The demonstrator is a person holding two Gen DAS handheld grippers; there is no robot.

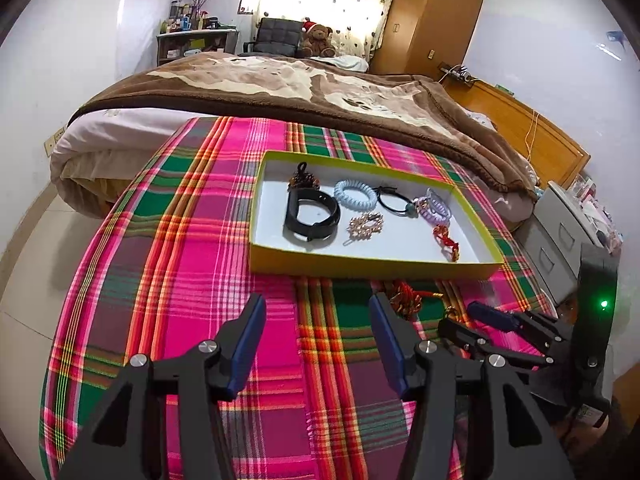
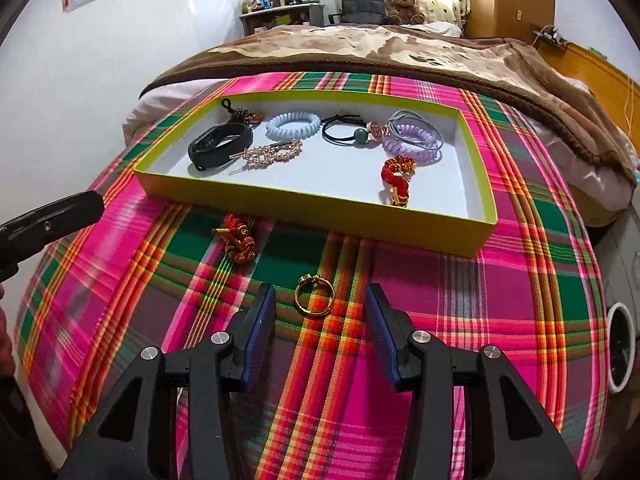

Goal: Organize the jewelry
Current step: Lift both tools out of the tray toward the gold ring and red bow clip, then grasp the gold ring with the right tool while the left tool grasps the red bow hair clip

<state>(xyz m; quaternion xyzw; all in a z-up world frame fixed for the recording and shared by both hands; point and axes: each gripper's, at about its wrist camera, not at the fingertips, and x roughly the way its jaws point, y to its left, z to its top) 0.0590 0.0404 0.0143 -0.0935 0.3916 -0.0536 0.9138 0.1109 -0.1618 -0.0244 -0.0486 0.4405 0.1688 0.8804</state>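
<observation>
A yellow-green tray (image 1: pixel 360 266) (image 2: pixel 320 206) sits on the plaid cloth and holds a black band (image 1: pixel 312 216) (image 2: pixel 220 146), a blue coil hair tie (image 2: pixel 293 125), a gold hair clip (image 2: pixel 272 154), a black hair tie, a purple coil tie (image 2: pixel 408 146) and a red braided piece (image 2: pixel 394 176). A red and gold knot (image 2: pixel 240 242) (image 1: pixel 406 298) and a gold ring (image 2: pixel 314 294) lie on the cloth in front of the tray. My right gripper (image 2: pixel 320 300) (image 1: pixel 472 316) is open with the ring between its fingertips. My left gripper (image 1: pixel 318 312) is open and empty, left of the knot.
The plaid cloth (image 1: pixel 200 280) covers a rounded surface that drops off at the sides. A bed with a brown blanket (image 1: pixel 280 84) lies just behind the tray. A grey drawer unit (image 1: pixel 560 248) stands at the right.
</observation>
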